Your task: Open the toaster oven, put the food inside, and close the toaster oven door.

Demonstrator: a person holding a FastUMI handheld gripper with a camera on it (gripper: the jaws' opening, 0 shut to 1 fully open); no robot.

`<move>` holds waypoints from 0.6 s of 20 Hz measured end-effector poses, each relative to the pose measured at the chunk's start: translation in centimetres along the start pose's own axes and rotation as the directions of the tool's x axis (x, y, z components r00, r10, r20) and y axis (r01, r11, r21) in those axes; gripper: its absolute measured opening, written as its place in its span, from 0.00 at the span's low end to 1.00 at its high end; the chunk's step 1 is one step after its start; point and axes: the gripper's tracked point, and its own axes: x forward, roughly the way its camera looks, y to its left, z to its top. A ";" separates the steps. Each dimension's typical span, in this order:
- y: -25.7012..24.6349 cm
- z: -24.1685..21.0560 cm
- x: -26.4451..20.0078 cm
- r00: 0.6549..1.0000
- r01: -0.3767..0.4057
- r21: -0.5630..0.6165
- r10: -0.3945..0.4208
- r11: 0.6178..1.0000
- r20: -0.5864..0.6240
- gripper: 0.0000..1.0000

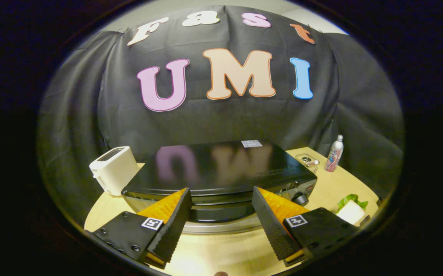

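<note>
- The toaster oven [221, 168] stands on the tabletop [328, 191], just ahead of the fingers, and its door looks closed, so I judge the first step is not yet done.
- The hand-held gripper [221, 218] hovers before the door with its fingers spread apart, gripping nothing.
- The food [351, 210], a pale piece on green leaves, lies to the right of the oven, beside the right finger.
- Opening, loading and closing all remain.

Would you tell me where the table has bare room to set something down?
Bare table lies before the toaster oven, under the open gripper, and between oven and bottle. Crowded by the white toaster and the food.
</note>
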 end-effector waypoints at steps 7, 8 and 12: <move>-0.6 -1.7 -2.8 0.999 0.010 0.016 -0.009 1.000 -0.034 1.00; -0.8 -2.2 -3.3 0.999 0.013 0.020 -0.012 1.000 -0.049 1.00; -1.3 -4.6 -5.7 0.992 0.028 0.009 -0.027 1.000 -0.122 0.99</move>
